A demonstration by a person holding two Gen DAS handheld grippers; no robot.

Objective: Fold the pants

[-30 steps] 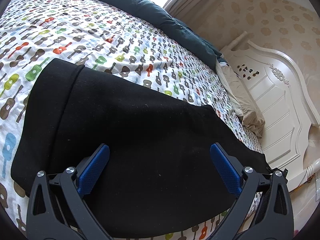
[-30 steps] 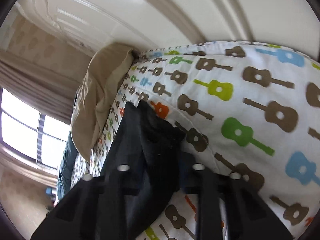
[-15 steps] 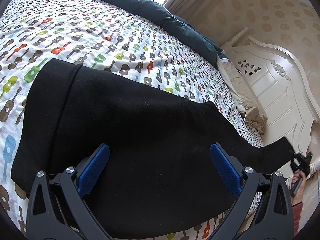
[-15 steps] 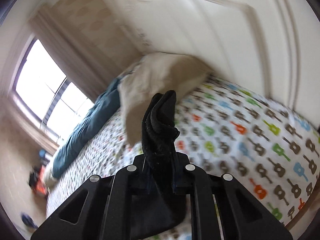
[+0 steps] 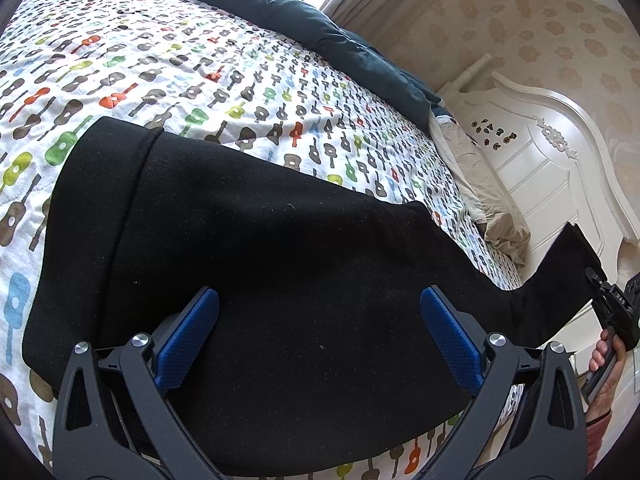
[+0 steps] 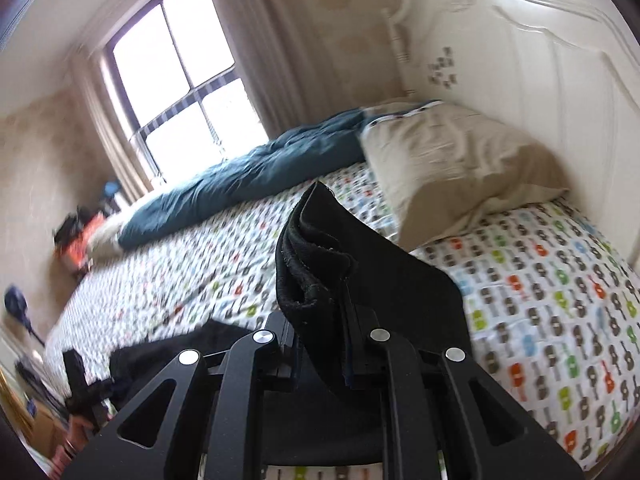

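Black pants (image 5: 280, 264) lie spread across the guitar-print bed sheet (image 5: 200, 60), waistband end at the left. My left gripper (image 5: 320, 300) hovers just above the middle of them, open, its blue pads (image 5: 188, 336) wide apart with nothing between them. At the far right, my right gripper (image 5: 596, 280) holds the leg end lifted clear of the bed, with a person's hand (image 5: 604, 364) on its handle. In the right wrist view the right gripper (image 6: 320, 320) is shut on the bunched leg end of the pants (image 6: 316, 248), which sticks up past the fingers.
A dark blue duvet (image 5: 320, 28) runs along the bed's far side under a window (image 6: 180, 80). A beige pillow (image 5: 492, 200) lies against the white headboard (image 5: 560, 168). Blurred items sit on the floor beyond the bed (image 6: 80, 240).
The right gripper has lifted the leg end up off the bed edge and rolled upright, stretching the leg out to the right. The left gripper has stayed in place, open.
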